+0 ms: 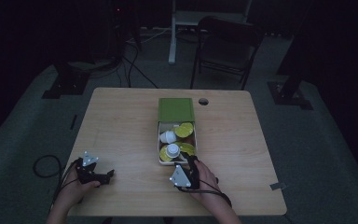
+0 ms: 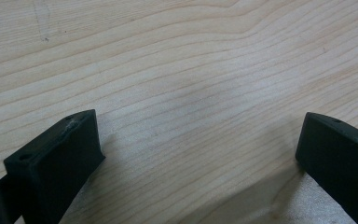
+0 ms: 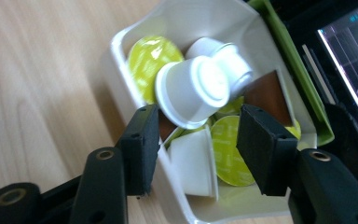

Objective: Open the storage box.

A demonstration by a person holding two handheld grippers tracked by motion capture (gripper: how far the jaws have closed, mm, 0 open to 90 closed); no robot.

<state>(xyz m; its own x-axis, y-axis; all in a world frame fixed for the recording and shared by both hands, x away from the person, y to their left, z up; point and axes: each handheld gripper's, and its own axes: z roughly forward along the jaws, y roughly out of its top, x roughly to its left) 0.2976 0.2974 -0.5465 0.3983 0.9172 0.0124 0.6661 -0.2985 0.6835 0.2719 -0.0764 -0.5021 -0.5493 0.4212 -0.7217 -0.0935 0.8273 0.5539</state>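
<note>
We held the right gripper (image 3: 198, 154) half open over the white box (image 3: 121, 70), empty, above its coffee capsules (image 3: 193, 91); better to lift clear. The left gripper (image 2: 198, 154) rested open.

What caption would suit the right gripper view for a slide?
Right gripper open above a white box of white and yellow-green coffee capsules on a wooden table.

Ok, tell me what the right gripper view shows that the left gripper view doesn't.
Right gripper view: the white tray of coffee capsules, with a white capsule lying on yellow-green-lidded ones, the green lid behind it, and the right gripper open over the tray's near end.
Left gripper view: the left gripper wide open, nothing between its jaws.
Both: the wooden table.
</note>
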